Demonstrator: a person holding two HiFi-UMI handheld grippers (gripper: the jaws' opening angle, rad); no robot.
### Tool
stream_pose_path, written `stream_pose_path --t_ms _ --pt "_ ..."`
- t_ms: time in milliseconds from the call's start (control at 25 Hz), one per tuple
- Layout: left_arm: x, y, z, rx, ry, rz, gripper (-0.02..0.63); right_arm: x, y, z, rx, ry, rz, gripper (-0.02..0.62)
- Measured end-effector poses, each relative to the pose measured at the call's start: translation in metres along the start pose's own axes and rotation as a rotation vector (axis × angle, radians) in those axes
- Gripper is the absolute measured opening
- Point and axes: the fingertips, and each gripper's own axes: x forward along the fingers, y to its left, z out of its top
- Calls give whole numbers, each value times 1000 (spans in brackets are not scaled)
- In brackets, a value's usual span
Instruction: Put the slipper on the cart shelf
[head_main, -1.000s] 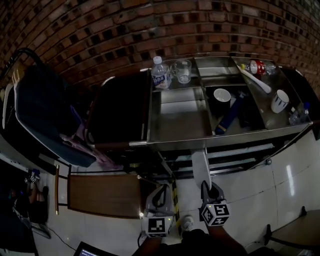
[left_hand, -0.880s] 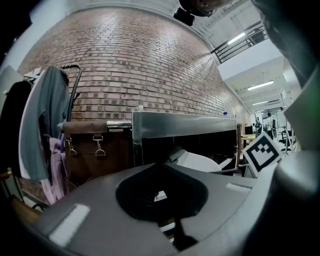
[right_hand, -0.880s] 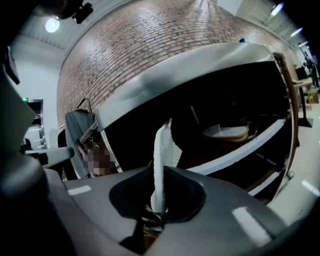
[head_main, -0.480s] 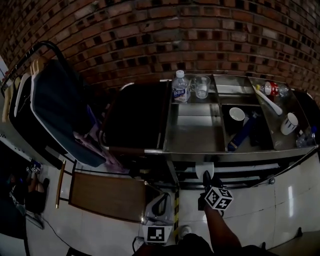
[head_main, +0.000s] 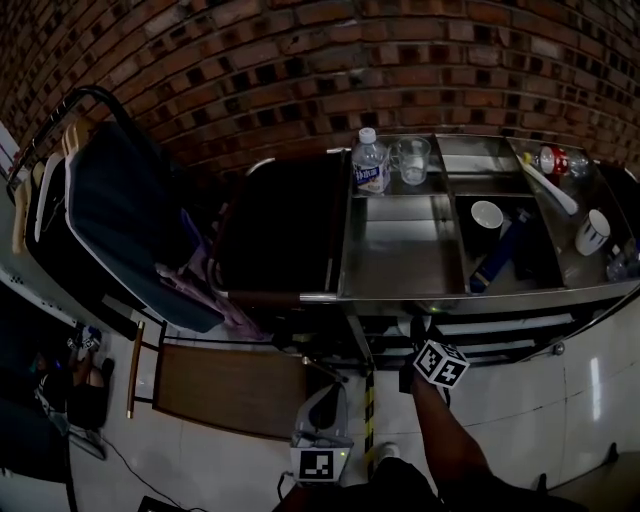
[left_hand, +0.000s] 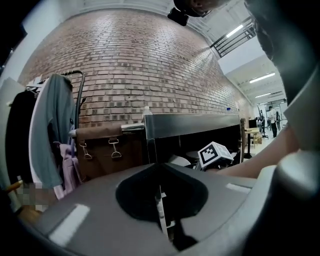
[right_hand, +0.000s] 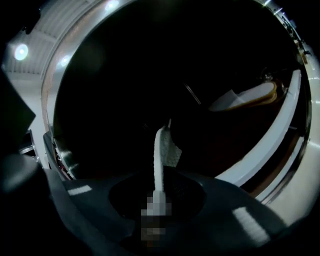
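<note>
My right gripper (head_main: 424, 345) reaches under the steel cart top (head_main: 400, 250) toward the lower shelf (head_main: 490, 325), its marker cube (head_main: 440, 362) just outside the cart's front. In the right gripper view the gripper (right_hand: 159, 192) is shut on a white slipper (right_hand: 161, 150), held edge-on inside the dark shelf space. A second pale slipper (right_hand: 246, 97) lies deeper on that shelf. In the head view the held slipper is hidden under the cart top. My left gripper (head_main: 328, 395) hangs low in front of the cart, shut with nothing between its jaws (left_hand: 160, 212).
The cart top holds a water bottle (head_main: 369, 162), a glass (head_main: 411, 160), cups (head_main: 487, 216) and other items. A dark bag (head_main: 275, 235) hangs at the cart's left end. A clothes rack with garments (head_main: 110, 220) stands left. A brown board (head_main: 225, 388) lies on the floor.
My right gripper has moved forward from the floor area to under the cart top, carrying the slipper into the shelf. The head view has shifted toward the cart. The left gripper stays low.
</note>
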Motion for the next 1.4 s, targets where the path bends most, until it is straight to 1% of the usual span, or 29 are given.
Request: stream_pose_path --t_ms 200,280,360,480,680,760,840,880,920,1080,1240,1320,1400 --pt "-3 9 5 0 -4 16 17 15 -14 -3 92 8 -20 37" --pt "-5 13 6 14 -10 22 17 18 -18 -6 97 15 -34 37" --pt "-6 15 5 12 -10 32 17 21 -20 -8 67 21 -49 37" --pt "-10 16 7 -8 -17 41 17 21 -22 -9 1 21 -82 40" --pt "-16 16 3 -13 -12 41 17 19 -26 -8 -176 11 -178 84" --pt "-18 17 3 -10 -15 45 17 19 -30 -9 -254 19 -217 119" --pt "-21 18 3 -14 -16 56 17 20 -34 -9 -339 29 -252 200" --pt "-22 19 4 -16 -16 60 17 20 -33 -8 -375 32 -266 231" --pt "-23 20 3 -16 -15 62 17 19 -32 -7 -408 34 -275 247" --pt "-27 20 2 -5 -15 64 17 21 -28 -6 -497 35 -284 254" --pt "-29 21 1 -23 -14 75 17 22 -26 -4 -578 30 -284 259" --pt "-27 25 -1 -42 -11 89 17 19 -21 1 -613 8 -272 261" --pt "-24 29 -4 -51 -10 103 17 12 -8 10 -649 -30 -239 261"
